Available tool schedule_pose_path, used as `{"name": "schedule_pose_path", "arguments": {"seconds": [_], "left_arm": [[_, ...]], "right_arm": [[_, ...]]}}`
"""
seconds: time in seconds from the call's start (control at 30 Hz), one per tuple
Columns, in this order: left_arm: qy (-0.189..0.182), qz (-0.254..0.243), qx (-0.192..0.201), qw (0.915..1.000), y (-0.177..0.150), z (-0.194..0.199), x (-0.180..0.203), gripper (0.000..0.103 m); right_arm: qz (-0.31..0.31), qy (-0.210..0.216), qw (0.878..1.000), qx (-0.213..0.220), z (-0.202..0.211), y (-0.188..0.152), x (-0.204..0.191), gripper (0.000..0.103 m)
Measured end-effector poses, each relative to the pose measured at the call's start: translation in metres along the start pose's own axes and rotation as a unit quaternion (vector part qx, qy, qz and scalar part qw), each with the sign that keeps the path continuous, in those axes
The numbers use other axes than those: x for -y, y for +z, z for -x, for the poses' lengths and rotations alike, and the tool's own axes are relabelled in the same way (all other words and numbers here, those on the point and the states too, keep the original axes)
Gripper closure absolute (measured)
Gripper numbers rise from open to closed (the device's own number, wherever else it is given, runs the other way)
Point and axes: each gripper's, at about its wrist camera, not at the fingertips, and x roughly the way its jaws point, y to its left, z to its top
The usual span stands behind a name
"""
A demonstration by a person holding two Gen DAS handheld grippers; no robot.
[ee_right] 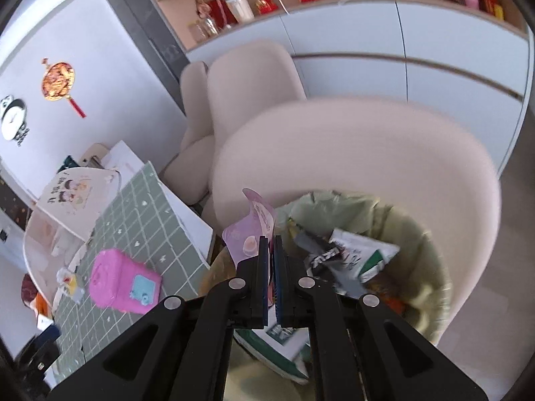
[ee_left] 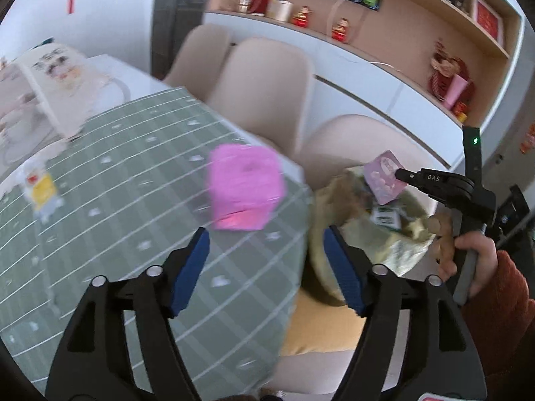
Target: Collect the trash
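green checked tablecloth (ee_left: 127, 180), pink box (ee_left: 245, 188), beige chairs (ee_right: 254, 77), shelf figurines (ee_left: 340, 29)

Right gripper (ee_right: 271, 254): black, blue-padded jaws pinched on a thin pink-purple wrapper (ee_right: 249, 235), above a pale-green-lined trash bin (ee_right: 431, 250) holding crumpled packets. Left: pink box-shaped toy (ee_right: 113, 277) on green grid tablecloth (ee_right: 147, 214).

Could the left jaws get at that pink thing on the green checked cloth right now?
Probably yes. The left gripper stands open with nothing between its jaws, and the pink pack lies just ahead on the tablecloth, with only bare cloth between. The right gripper is busy off to the side, holding a purple wrapper over the trash bag.
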Motion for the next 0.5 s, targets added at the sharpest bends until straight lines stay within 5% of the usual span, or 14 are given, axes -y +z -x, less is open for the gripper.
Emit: {"name": "schedule_pose_path", "arguments": {"seconds": [0.13,0.4,0.5], "left_arm": [[0.011,-0.009,-0.001,0.9999,-0.007,0.014,-0.035,0.019],[0.01,-0.051,0.011,0.9986,-0.016,0.023,-0.087,0.019],[-0.008,-0.055,-0.003,0.9985,-0.02,0.017,-0.101,0.019]], "right_arm": [[-0.047,-0.01,0.999,-0.012,-0.014,-0.012,0.005,0.097],[-0.073,-0.083,0.994,0.02,0.016,-0.038,-0.002,0.096],[-0.059,-0.12,0.991,0.017,0.026,-0.048,-0.009,0.082]]}}
